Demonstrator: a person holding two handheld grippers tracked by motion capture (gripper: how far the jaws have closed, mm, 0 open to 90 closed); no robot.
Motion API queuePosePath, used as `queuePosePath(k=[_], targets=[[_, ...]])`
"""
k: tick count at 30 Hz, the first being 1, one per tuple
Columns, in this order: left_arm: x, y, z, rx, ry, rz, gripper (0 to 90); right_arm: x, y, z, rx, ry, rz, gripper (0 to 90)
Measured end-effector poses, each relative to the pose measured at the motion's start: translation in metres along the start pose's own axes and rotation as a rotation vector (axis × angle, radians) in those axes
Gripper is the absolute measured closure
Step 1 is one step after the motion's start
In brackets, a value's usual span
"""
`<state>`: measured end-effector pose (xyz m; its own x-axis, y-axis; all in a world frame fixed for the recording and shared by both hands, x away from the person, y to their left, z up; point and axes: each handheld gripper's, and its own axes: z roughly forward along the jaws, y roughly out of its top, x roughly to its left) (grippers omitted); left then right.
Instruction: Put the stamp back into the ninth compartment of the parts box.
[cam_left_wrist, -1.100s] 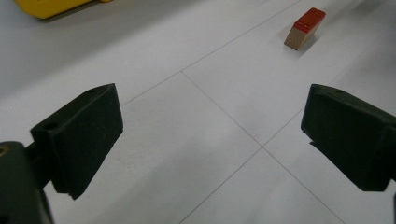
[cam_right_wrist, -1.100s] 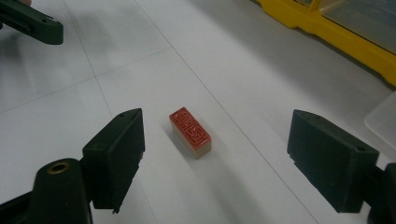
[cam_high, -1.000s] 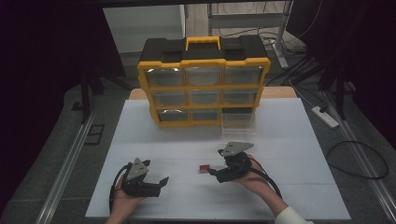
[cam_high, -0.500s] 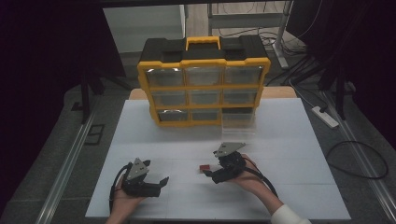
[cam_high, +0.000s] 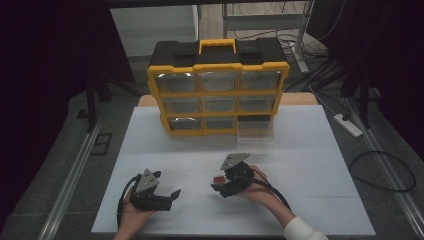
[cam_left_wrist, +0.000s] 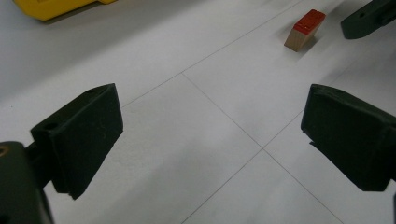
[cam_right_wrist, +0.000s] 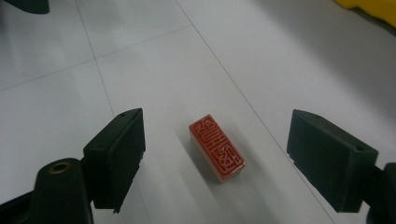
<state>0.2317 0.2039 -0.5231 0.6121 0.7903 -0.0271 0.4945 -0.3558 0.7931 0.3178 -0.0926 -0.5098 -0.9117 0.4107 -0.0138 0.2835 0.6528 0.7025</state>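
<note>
High view first: a white table (cam_high: 300, 150) carries a yellow and black organizer (cam_high: 218, 90) at its far side, its clear-fronted drawers facing the person, with one clear drawer (cam_high: 256, 131) pulled out at the bottom right. Near the front edge, the left gripper (cam_high: 172, 194) lies in the person's left hand (cam_high: 131, 216), jaws spread and pointing right over bare table. The right gripper (cam_high: 216, 186), held in the right hand (cam_high: 257, 186), points left and sits just beside a small red-topped stamp (cam_high: 218, 178), which rests on the table between the two grippers, much nearer the right one. Left gripper view: both black jaws stand wide apart with only the white surface between them; the stamp (cam_left_wrist: 304, 30) lies farther off at the upper right, a wooden block with a red face, and a jaw tip of the right gripper (cam_left_wrist: 369, 18) shows beside it; a corner of the organizer (cam_left_wrist: 56, 5) shows at the top left. Right gripper view: the jaws are wide open on either side of the stamp (cam_right_wrist: 216, 147), which lies on the table between them, red carved face up, touching neither jaw.
</note>
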Motion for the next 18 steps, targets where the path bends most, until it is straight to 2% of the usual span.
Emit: queuePosePath(k=[5,9,12,13,15,17,18], targets=[[0.000,0.000,0.000,-0.001,-0.001,-0.001,5.8,-0.001,0.000,0.005,0.026,0.000,0.002,20.8],[0.000,0.000,0.000,0.000,-0.001,0.000,5.8,-0.002,-0.001,0.010,0.044,-0.004,0.003,24.9],[0.000,0.000,0.000,0.001,-0.004,0.002,5.9,-0.002,-0.001,0.012,0.056,-0.016,-0.004,32.9],[0.000,0.000,0.000,0.002,-0.004,0.003,5.8,-0.002,0.000,0.014,0.066,-0.008,-0.019,38.1],[0.000,0.000,0.000,0.002,-0.004,0.004,5.8,-0.002,0.000,0.014,0.071,-0.003,-0.026,40.2],[0.000,0.000,0.000,0.002,-0.004,0.003,5.9,-0.002,0.000,0.015,0.096,0.000,-0.047,50.9],[0.000,0.000,0.000,0.001,-0.004,0.002,5.9,-0.002,0.000,0.015,0.096,0.000,-0.047,50.9]])
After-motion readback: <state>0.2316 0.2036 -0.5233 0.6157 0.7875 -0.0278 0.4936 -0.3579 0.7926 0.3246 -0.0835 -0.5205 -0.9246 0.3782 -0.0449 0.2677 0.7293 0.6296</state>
